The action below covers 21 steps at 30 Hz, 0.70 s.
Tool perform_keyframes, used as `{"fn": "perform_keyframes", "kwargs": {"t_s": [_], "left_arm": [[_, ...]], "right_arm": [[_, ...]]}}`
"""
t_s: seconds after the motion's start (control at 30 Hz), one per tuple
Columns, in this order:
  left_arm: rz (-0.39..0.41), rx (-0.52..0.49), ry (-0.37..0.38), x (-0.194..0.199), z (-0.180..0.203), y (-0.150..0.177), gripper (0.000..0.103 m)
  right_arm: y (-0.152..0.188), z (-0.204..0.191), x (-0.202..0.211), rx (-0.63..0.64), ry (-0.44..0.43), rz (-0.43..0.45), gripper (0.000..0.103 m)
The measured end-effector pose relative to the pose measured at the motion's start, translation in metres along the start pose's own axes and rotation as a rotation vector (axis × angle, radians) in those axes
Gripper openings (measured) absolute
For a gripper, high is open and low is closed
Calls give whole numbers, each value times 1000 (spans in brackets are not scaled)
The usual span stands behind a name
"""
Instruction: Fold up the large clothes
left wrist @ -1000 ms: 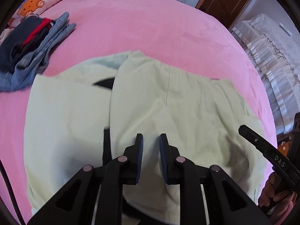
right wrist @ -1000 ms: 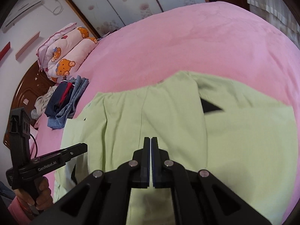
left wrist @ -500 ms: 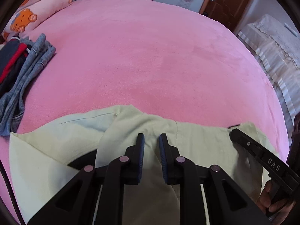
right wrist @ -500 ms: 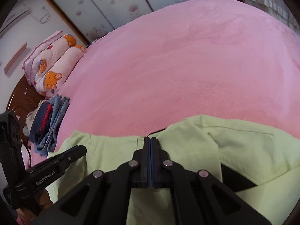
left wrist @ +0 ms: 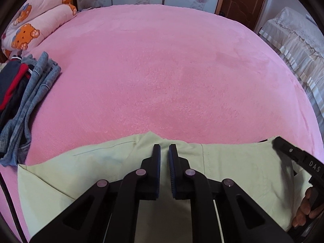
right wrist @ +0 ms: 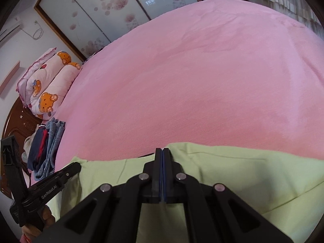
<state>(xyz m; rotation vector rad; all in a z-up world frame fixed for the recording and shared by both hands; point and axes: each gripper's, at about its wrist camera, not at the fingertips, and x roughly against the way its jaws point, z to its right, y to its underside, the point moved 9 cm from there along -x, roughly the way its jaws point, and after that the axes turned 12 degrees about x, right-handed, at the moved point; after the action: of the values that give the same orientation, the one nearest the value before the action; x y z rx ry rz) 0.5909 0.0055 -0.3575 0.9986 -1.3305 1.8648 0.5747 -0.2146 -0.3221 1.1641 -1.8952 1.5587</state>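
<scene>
a wide pink bed cover (left wrist: 162, 70) fills most of both views, bare across its far half. the pale green garment (left wrist: 232, 162) lies spread on its near edge, its folded top edge running across the picture just beyond both tools. a rolled bear-print quilt (left wrist: 40, 26) sits at the far left, with a pile of folded jeans and dark clothes (left wrist: 26, 93) in front of it. the left gripper (left wrist: 164, 151) points steeply down at the green cloth; its jaws have just been closing to a thin slot, and whether they pinch any cloth i cannot tell. the right gripper (right wrist: 162, 154) slants down too, pads pressed flat together at the garment's top edge; a held fold cannot be made out. fingers (left wrist: 303, 208) wrap its handle.
</scene>
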Motion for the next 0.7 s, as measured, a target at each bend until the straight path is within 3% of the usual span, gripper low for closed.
{"fn": "perform_keyframes", "kwargs": {"t_s": [0.13,0.23,0.57,0.63,0.7], "left_arm": [[18,21,5,10,-3,2,8],[32,61,15,15,-14,2,8],[72,19,-140,23,-62,-4,8],[84,66,-145,29,-77,-5,8],[114,137,-100,44,-86,-6,8]], "right_arm": [[1,3,5,24,-19,-9,0],[4,13,12,78,79,-28,0],[25,82,52,48,248,-72,0],[33,98,62,20,277,-71,0],[37,107,76,-25,303,-48,0]]}}
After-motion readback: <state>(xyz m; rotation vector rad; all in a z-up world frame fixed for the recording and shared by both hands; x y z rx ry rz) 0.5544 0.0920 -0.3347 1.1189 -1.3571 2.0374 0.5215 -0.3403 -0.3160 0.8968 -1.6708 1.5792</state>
